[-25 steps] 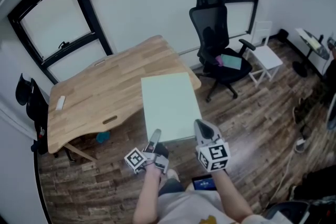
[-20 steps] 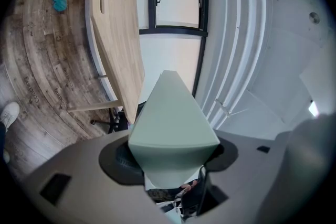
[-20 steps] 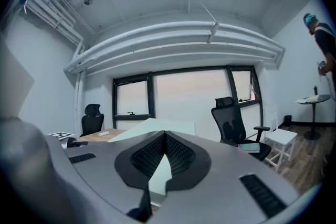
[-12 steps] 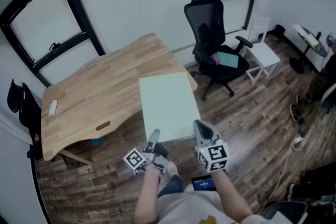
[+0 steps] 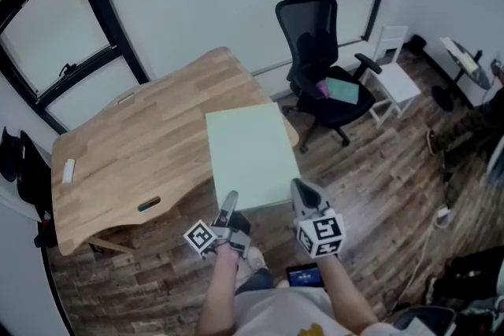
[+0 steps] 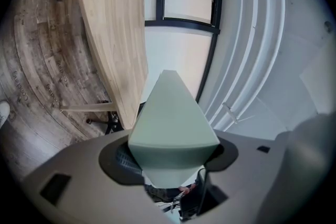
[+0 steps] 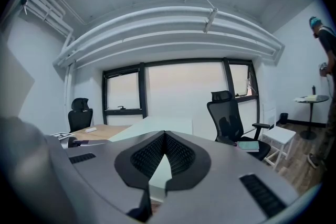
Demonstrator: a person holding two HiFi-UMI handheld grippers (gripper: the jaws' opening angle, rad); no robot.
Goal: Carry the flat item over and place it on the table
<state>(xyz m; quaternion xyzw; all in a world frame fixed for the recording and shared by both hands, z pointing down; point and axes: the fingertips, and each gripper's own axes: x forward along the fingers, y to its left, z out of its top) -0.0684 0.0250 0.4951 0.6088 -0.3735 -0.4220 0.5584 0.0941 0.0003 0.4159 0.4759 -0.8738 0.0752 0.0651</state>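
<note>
A pale green flat board (image 5: 250,157) is held level in front of me by its near edge, one gripper at each corner. My left gripper (image 5: 231,206) is shut on the near left corner, and my right gripper (image 5: 302,193) is shut on the near right corner. The board's far edge hangs over the right end of the wooden table (image 5: 134,142). In the left gripper view the board (image 6: 170,118) sits clamped in the gripper (image 6: 173,165), with the table (image 6: 118,34) beyond. In the right gripper view the board's (image 7: 157,126) edge runs between the pads of the gripper (image 7: 164,157).
A black office chair (image 5: 315,51) with flat items on its seat stands right of the table, with a small white stool (image 5: 398,86) beyond it. A small white object (image 5: 67,169) lies at the table's left end. Cables lie on the wooden floor at right. A person (image 7: 326,50) stands far right.
Both grippers and the board have moved forward towards the table. The table now lies nearer and further left in the head view. The grips have not altered.
</note>
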